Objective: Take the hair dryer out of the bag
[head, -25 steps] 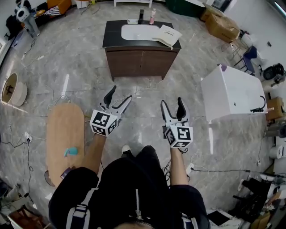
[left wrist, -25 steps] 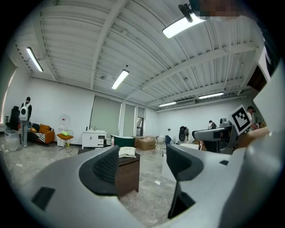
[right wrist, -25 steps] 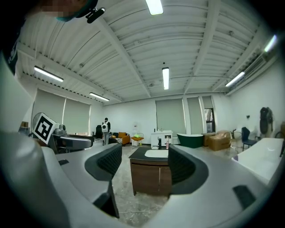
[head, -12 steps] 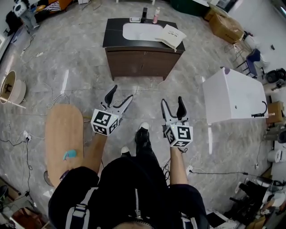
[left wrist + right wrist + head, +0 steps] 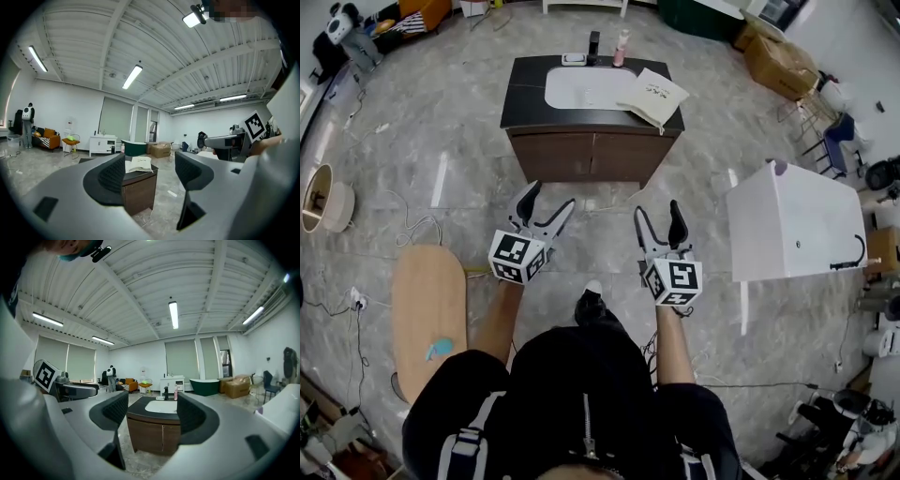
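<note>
A white paper bag point(image 5: 652, 97) lies flat on the right end of a dark sink cabinet point(image 5: 591, 155) ahead of me. In the left gripper view the bag point(image 5: 139, 163) shows between the jaws, far off. No hair dryer is visible. My left gripper point(image 5: 551, 197) is held in the air short of the cabinet, open and empty. My right gripper point(image 5: 657, 208) hangs beside it, also open and empty. In the right gripper view the cabinet point(image 5: 161, 430) and its white basin point(image 5: 161, 406) sit beyond the jaws.
A white bathtub-like box point(image 5: 792, 220) stands at the right. An oval wooden board point(image 5: 429, 305) lies on the floor at my left. A faucet and a pink bottle point(image 5: 622, 40) stand at the cabinet's back edge. Cardboard boxes point(image 5: 778, 61) and cables line the room's edges.
The person has stepped forward, so the wooden board has slid back and the cabinet is nearer. Both grippers keep the same open pose.
</note>
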{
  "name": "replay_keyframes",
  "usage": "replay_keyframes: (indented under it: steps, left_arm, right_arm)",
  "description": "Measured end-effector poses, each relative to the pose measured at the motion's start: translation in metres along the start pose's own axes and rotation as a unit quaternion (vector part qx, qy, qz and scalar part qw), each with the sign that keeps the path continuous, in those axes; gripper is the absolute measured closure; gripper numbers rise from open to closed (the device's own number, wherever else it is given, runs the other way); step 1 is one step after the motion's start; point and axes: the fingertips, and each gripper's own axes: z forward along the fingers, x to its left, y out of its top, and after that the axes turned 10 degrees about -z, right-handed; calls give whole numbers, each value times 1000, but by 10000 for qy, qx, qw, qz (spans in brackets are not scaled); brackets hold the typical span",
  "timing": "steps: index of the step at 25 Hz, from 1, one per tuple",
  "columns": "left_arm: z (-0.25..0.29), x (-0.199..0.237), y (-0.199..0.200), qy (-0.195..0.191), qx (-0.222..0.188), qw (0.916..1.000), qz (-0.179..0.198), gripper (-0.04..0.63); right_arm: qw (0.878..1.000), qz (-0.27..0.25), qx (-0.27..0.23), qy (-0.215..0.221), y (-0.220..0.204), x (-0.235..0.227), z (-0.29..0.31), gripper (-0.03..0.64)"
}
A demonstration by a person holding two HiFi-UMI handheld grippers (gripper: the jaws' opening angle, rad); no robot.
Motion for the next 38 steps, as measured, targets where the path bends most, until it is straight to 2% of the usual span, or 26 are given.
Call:
replay_keyframes:
  steps: [7,15,25,38]
  left_arm:
    - [83,-3,23,64,-142,9998,132,255]
    - [150,15,18,168,-39,9998,127,255]
    - [257,67,28,53,-75,9999,68,255]
    - [456,161,67,-435,115,9989,135,255]
  right_arm:
    - [9998,-32,-131,121,11,-71,58,295]
    - [9997,26,-101,243,2,-114,116,295]
    - [9997,-6,-10,231,-4,-161,215,295]
    - [9999,-17,92,-127,18,-253,398,295]
